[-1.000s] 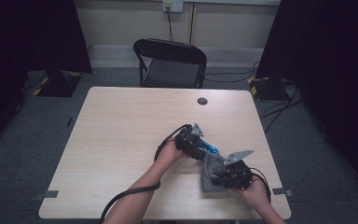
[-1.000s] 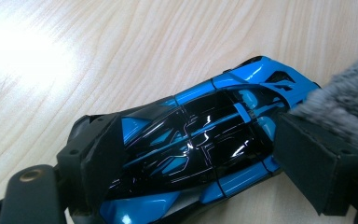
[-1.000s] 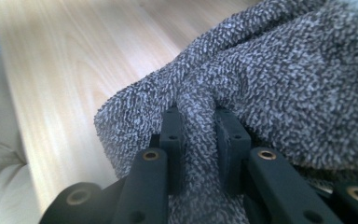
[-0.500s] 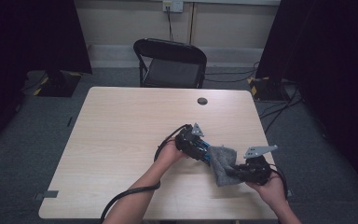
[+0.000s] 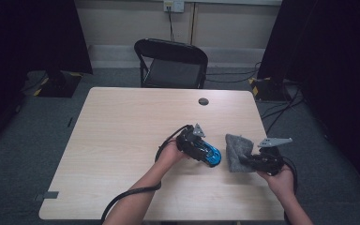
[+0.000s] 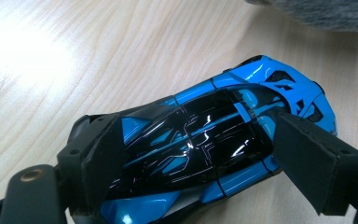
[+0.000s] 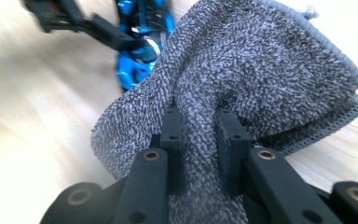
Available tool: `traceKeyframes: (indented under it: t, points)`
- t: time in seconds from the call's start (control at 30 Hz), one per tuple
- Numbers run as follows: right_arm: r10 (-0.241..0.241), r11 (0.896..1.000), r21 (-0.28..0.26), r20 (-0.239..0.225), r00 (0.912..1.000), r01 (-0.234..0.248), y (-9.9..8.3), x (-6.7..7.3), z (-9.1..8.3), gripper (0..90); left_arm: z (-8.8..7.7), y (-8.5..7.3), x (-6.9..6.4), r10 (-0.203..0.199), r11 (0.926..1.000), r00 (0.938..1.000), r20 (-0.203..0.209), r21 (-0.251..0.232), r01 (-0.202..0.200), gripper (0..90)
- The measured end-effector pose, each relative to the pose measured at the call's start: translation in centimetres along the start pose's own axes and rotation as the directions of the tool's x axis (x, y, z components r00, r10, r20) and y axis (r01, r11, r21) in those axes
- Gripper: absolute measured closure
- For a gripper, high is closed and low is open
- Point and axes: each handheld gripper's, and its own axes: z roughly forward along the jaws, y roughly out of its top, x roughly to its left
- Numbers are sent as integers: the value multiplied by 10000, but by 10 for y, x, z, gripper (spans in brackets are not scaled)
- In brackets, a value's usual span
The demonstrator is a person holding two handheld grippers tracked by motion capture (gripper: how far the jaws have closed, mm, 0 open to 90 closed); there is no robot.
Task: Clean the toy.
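Worktop (image 5: 122,140) in high view: left gripper (image 5: 201,149) clamps blue-black toy car (image 5: 211,154) right of centre; right gripper (image 5: 255,161) pinches grey cloth (image 5: 236,150) just beside car, near right edge.

Left gripper view: fingers (image 6: 100,158) pressed on both flanks of car (image 6: 205,140), car on wood.

Right gripper view: fingers (image 7: 172,135) closed tight on bunched cloth (image 7: 261,74); car (image 7: 142,37) beyond, blurred.

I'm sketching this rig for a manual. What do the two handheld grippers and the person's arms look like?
Both are black. The left gripper and the right gripper each carry a grey three-cornered plate on top and trail a black cable. Their fingers are flat, matte black blocks on black links with brass-coloured pivot pins. The forearms are bare; no sleeves show.
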Motion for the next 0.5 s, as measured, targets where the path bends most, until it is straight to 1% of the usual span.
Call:
traceKeyframes:
  t: [0.03,0.13,0.2,0.27,0.37,0.5]
  points:
    - [87,10000,43,61,9999,-87,0,-2,2,755,0,0,0,22,10000,10000,5,7,-22,170]
    - [126,9997,212,363,9993,-134,-1,-5,10,755,0,0,0,4,10000,10000,5,-12,-4,171]
    - [134,9995,296,409,9991,-146,-1,-7,14,755,0,0,-1,4,10000,10000,17,-6,-4,171]
    - [72,9991,409,481,9988,-92,0,-8,20,755,0,0,-1,60,10000,10000,47,-15,-60,174]
    - [-16,9985,552,645,9979,-19,1,-8,26,755,1,0,-2,8,10000,10000,56,-68,-8,177]
    - [-114,9980,629,792,9968,65,3,-8,34,754,1,1,-2,63,10000,10000,59,-8,-63,177]
